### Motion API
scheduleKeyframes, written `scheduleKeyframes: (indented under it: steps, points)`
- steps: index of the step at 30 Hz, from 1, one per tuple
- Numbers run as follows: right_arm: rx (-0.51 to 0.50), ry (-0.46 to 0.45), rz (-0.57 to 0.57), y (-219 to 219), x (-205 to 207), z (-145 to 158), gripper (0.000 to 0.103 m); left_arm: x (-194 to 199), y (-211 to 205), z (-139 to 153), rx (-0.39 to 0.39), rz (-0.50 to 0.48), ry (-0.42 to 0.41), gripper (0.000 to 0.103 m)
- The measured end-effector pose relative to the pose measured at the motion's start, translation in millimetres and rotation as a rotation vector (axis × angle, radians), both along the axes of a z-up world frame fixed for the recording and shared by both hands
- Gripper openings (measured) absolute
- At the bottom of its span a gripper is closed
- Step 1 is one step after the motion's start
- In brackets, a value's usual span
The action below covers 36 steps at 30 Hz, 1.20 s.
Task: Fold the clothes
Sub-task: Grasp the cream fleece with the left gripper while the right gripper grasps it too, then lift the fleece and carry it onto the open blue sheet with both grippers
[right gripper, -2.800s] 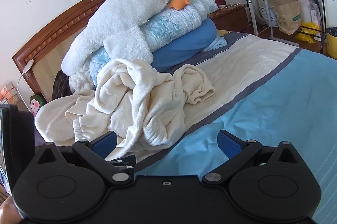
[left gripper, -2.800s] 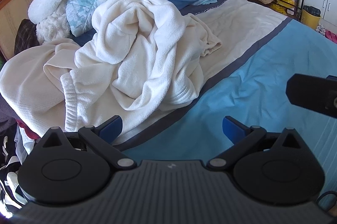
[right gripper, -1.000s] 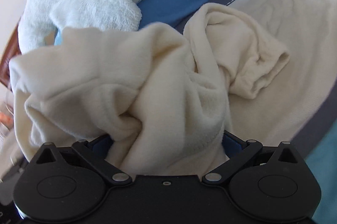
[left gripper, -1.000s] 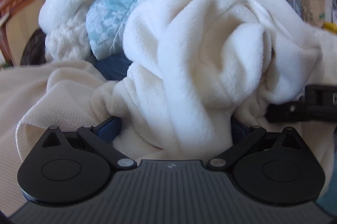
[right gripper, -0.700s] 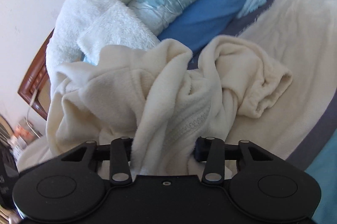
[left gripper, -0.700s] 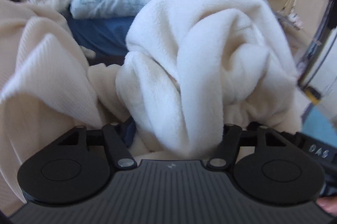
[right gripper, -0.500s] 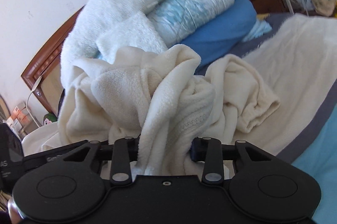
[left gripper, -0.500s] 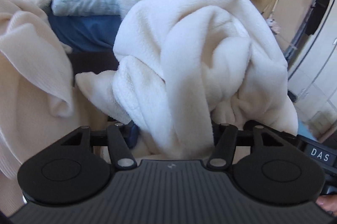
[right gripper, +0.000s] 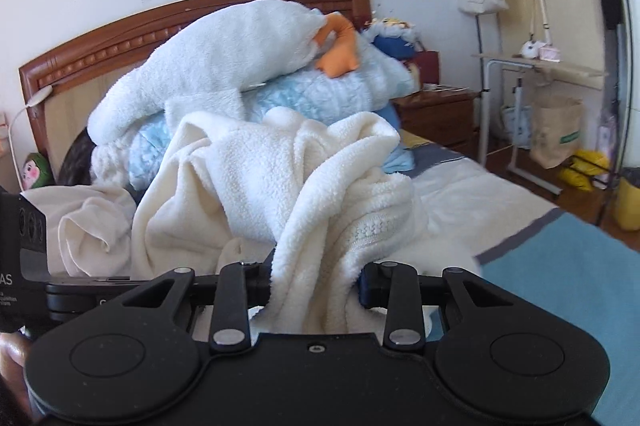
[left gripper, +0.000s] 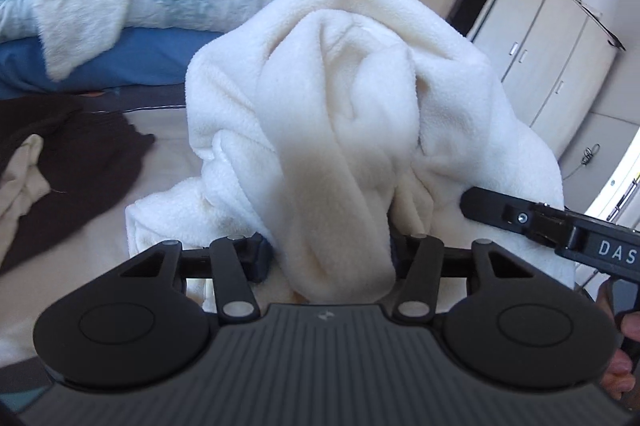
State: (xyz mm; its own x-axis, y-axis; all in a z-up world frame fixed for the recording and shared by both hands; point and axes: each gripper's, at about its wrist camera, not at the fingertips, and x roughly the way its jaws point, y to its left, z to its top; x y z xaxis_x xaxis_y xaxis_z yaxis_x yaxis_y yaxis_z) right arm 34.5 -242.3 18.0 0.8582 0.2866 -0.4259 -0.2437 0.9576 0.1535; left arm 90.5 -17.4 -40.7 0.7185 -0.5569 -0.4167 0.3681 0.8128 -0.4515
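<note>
Left gripper (left gripper: 326, 258) jaws clamped on white fleece jacket (left gripper: 344, 114). Right gripper (right gripper: 316, 286) likewise, jacket bunched above the bed (right gripper: 568, 266).

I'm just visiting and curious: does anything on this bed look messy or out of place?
Yes. The cream fleece garment is bunched in a crumpled heap, not flat, with both sets of jaws clamped on its folds. A dark garment lies rumpled on the bed, and a plush toy sprawls over the stacked bedding.

Cream fleece garment (right gripper: 280, 186), blue-and-grey-striped bedsheet (right gripper: 560, 266)
</note>
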Motion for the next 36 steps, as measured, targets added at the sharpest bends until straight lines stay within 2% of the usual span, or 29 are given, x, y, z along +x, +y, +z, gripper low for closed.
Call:
scheduleKeyframes:
  steps: [9, 13, 15, 17, 18, 19, 20, 21, 22, 23, 25, 27, 28, 30, 32, 36]
  points:
    - [-0.013, -0.053, -0.11, -64.9, -51.1, 6.8, 0.033, -17.4, -81.9, 17.7, 0.04, -0.114, -0.007, 0.048]
    - [0.029, -0.213, -0.296, -105.5, -81.2, 25.9, 0.032, -14.6, -135.2, 54.2, 0.021, -0.196, -0.085, 0.047]
    - [0.024, -0.296, -0.378, -124.9, -95.1, 41.6, 0.032, -11.7, -162.0, 78.8, -0.019, -0.241, -0.125, 0.047]
    - [-0.002, -0.257, -0.5, -154.0, -97.4, 40.9, 0.033, -15.5, -188.9, 98.4, -0.05, -0.279, -0.202, 0.05]
    - [-0.016, -0.228, -0.563, -169.3, -97.6, 39.4, 0.043, -18.4, -204.0, 103.2, -0.047, -0.297, -0.233, 0.057]
    - [-0.029, -0.198, -0.626, -184.6, -97.9, 37.8, 0.062, -17.1, -220.8, 101.5, -0.012, -0.291, -0.234, 0.062]
    - [-0.043, -0.168, -0.689, -199.9, -98.2, 36.2, 0.076, -15.4, -237.6, 99.5, 0.024, -0.284, -0.234, 0.074]
    - [-0.057, -0.138, -0.751, -215.2, -98.5, 34.7, 0.102, -14.2, -252.6, 91.9, 0.093, -0.255, -0.215, 0.084]
    - [-0.071, -0.108, -0.813, -230.5, -98.8, 33.1, 0.102, -13.0, -267.4, 84.0, 0.165, -0.224, -0.196, 0.085]
    - [-0.032, -0.063, -0.903, -247.6, -101.6, 22.3, 0.102, -13.9, -278.9, 71.1, 0.234, -0.213, -0.185, 0.085]
    - [0.138, 0.031, -0.945, -274.6, -110.6, -5.1, 0.102, -15.3, -287.8, 40.8, 0.313, -0.207, -0.157, 0.085]
    - [0.317, 0.125, -0.957, -300.1, -119.7, -32.3, 0.101, -13.4, -287.7, 12.2, 0.339, -0.205, -0.099, 0.085]
    - [0.361, 0.154, -0.955, -306.9, -121.1, -39.9, 0.101, -10.2, -285.9, 1.3, 0.34, -0.204, -0.058, 0.085]
    - [0.415, 0.198, -0.958, -314.8, -119.7, -49.9, 0.101, 0.8, -279.5, -19.2, 0.33, -0.197, 0.025, 0.085]
    - [0.45, 0.212, -0.958, -310.9, -118.9, -57.9, 0.101, 6.0, -273.7, -32.5, 0.31, -0.184, 0.072, 0.085]
    - [0.464, 0.245, -0.964, -300.0, -114.0, -71.1, 0.101, 0.6, -264.9, -43.3, 0.298, -0.194, 0.098, 0.085]
